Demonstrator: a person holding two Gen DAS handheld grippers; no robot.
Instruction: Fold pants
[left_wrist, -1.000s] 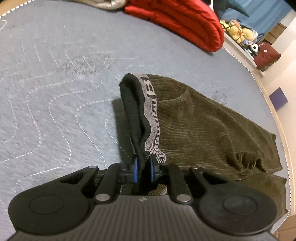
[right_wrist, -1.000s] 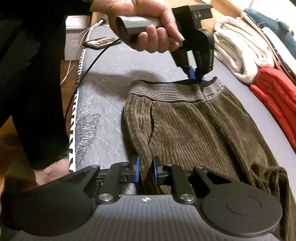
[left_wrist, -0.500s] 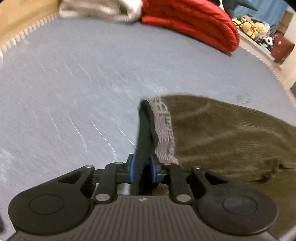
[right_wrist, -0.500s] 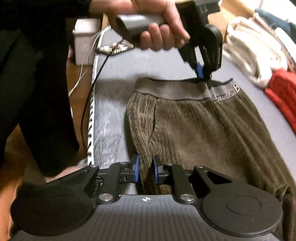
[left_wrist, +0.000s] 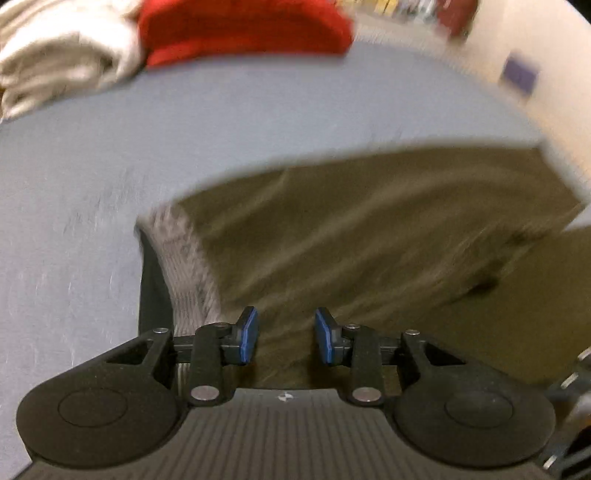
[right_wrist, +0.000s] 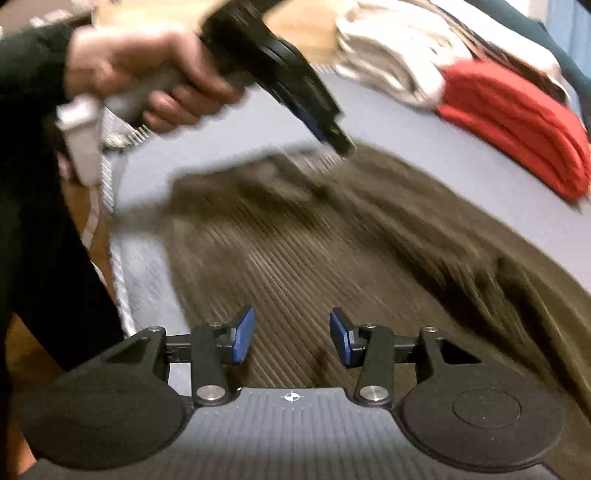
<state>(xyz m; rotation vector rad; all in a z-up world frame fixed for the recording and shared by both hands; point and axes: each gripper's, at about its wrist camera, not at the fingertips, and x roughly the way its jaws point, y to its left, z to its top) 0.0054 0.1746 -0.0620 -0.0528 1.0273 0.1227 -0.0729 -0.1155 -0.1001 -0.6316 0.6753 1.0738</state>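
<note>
Olive-brown ribbed corduroy pants (right_wrist: 314, 258), grey waistband (left_wrist: 184, 251); red folded cloth (right_wrist: 517, 125)

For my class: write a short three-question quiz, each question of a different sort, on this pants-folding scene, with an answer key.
1. True or false: the left gripper pinches the waistband.
2. What lies on the bed next to the red bedding? A) white folded laundry B) a laptop C) shoes
3. Fill in: the brown pants are made of ribbed ______ fabric.

Key:
1. False: its fingers stand apart and are opening, off the cloth.
2. A, the white folded laundry.
3. Corduroy.
</note>
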